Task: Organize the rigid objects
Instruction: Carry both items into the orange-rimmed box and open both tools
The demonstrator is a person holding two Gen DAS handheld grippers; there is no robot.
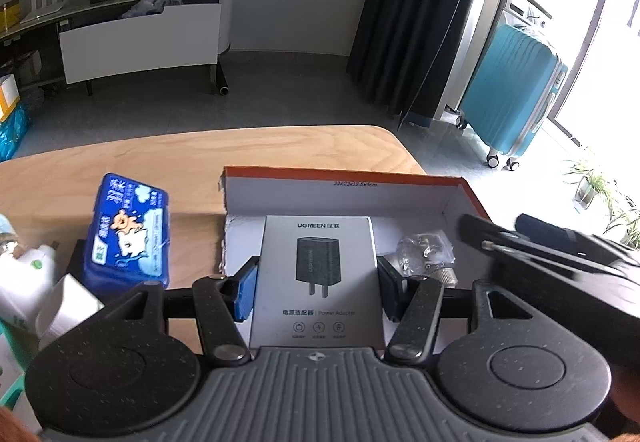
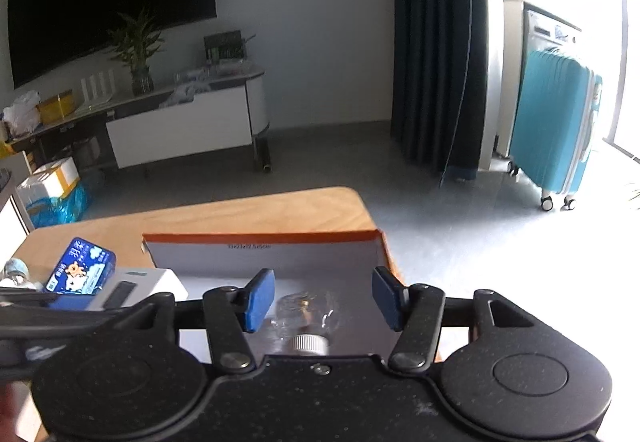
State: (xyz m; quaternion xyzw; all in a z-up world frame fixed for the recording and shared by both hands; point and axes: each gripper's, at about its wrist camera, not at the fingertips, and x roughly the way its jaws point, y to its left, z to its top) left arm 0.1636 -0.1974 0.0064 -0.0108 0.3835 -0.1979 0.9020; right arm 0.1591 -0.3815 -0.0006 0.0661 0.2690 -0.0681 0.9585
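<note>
An open cardboard box with an orange rim [image 1: 344, 175] sits on the wooden table. My left gripper [image 1: 318, 288] is shut on a grey UGREEN power adapter box [image 1: 318, 262] and holds it over the box's inside. A clear light bulb with a metal screw base [image 1: 426, 252] lies in the box to its right. My right gripper [image 2: 324, 300] is open, its blue pads either side of and above the bulb [image 2: 304, 316], not touching it. The adapter box also shows at the left of the right wrist view [image 2: 140, 286].
A blue tissue pack [image 1: 128, 230] lies on the table [image 1: 160, 162] left of the cardboard box. White bottles and packages [image 1: 36, 282] crowd the near left. The table's far edge is close behind the box. A teal suitcase [image 1: 516, 90] stands on the floor.
</note>
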